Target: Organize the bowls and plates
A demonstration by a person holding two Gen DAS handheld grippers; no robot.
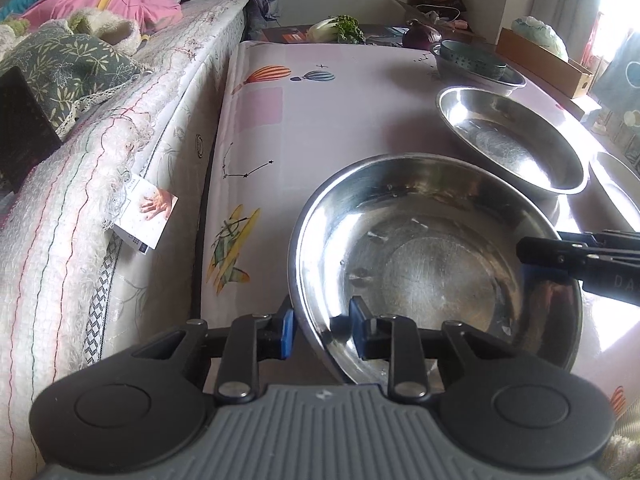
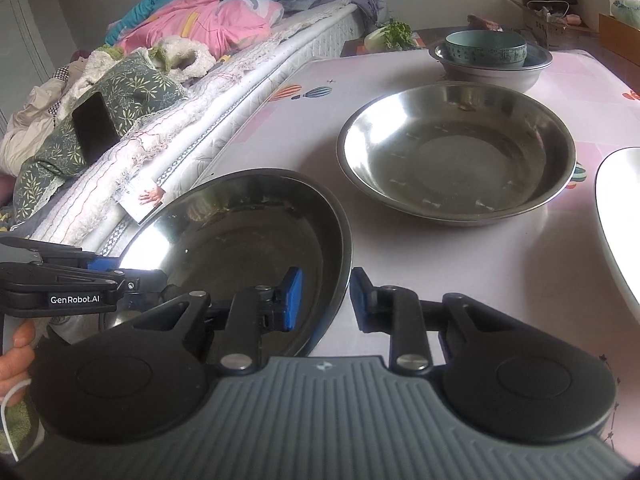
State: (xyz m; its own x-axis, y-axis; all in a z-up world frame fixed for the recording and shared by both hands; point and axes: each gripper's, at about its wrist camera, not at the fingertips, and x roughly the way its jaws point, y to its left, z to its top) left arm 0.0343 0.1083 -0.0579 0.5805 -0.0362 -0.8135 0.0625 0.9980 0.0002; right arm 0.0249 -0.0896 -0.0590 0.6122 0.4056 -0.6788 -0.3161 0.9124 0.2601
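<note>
Grip check: left gripper (image 1: 322,326) straddles the rim of the near bowl (image 1: 420,248) at bottom centre of its view. The outer pad is on the outside of the rim. The inner pad meets its own reflection on the wall, so I read those jaws as pinching the bowl. The right gripper (image 2: 326,300) straddles the same bowl's rim at lower centre of its view, on the opposite side. Its outer pad sits right at the rim, but I can't tell whether the inner pad presses the wall, so closure there is unconfirmed. Two grips on opposite rims make sense: the bowl is wide, shallow, slick steel, and a single pinch would let it swing. It's at the near edge of the tabletop (image 1: 320,120), just beside the bed (image 1: 120,160). I can't tell whether it's lifted or resting. The far bowl (image 1: 512,140), a similar steel one, sits empty just beyond it, right of centre, and is the likely nesting target. Further back, upper right, a green bowl (image 2: 486,48) already sits inside a basin (image 2: 496,74), so stacking by shape seems to be the plan. A white plate (image 2: 620,220) is at the right edge, clear of both grippers. Risks: the steel slipping in the pads, or the rim clipping the far bowl on the way in.
</note>
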